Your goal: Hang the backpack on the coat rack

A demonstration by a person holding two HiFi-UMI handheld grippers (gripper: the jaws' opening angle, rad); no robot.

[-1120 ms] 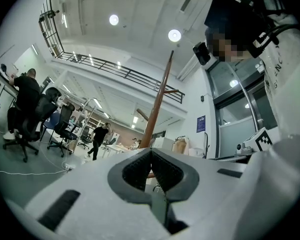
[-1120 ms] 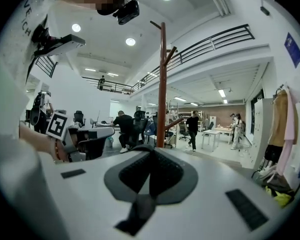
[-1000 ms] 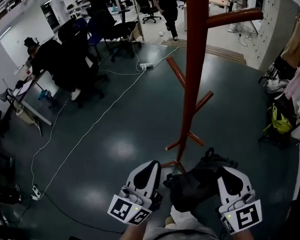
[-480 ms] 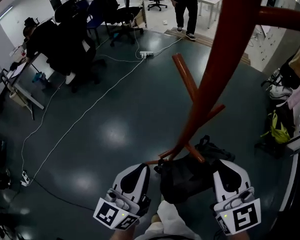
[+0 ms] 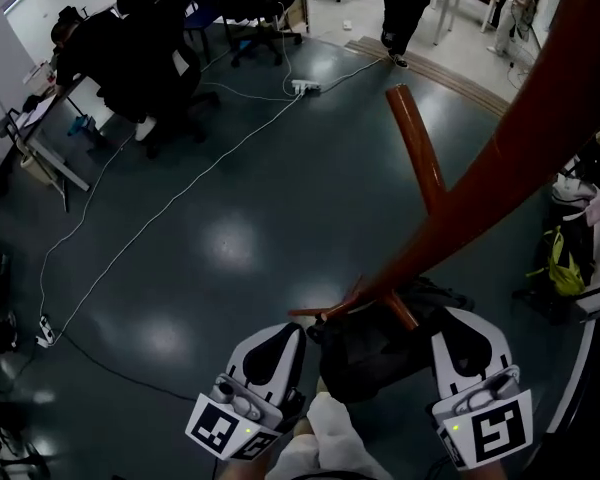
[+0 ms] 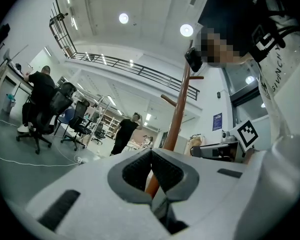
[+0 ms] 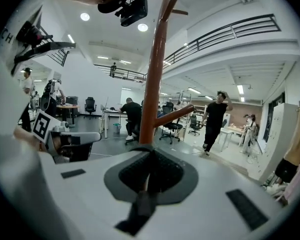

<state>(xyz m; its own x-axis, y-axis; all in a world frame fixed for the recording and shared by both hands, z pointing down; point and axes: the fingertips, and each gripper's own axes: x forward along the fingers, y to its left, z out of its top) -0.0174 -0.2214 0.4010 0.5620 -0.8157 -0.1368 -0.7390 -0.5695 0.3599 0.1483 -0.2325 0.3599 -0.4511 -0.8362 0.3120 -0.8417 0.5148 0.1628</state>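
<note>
A black backpack (image 5: 365, 353) hangs low between my two grippers, right at the foot of the red-brown coat rack (image 5: 500, 158). My left gripper (image 5: 298, 334) is at the bag's left side, my right gripper (image 5: 452, 320) at its right. In the left gripper view the jaws (image 6: 151, 156) are closed and a dark strap (image 6: 164, 211) runs out from between them, with the rack pole (image 6: 177, 116) straight ahead. The right gripper view shows the same: closed jaws (image 7: 151, 156), a dark strap (image 7: 139, 209), and the pole (image 7: 152, 84) close in front. A slanted peg (image 5: 416, 143) branches off the pole.
A white cable (image 5: 170, 218) and a power strip (image 5: 304, 87) lie on the dark floor. People sit at desks with office chairs (image 5: 160, 58) at the far left, and one person (image 5: 405, 3) walks behind the rack. Clothes and a yellow-green bag (image 5: 558, 253) stand at the right.
The view has closed in on the rack: the pole now slants across the upper right. Both grippers and the backpack have come up to the rack's foot, still gripped.
</note>
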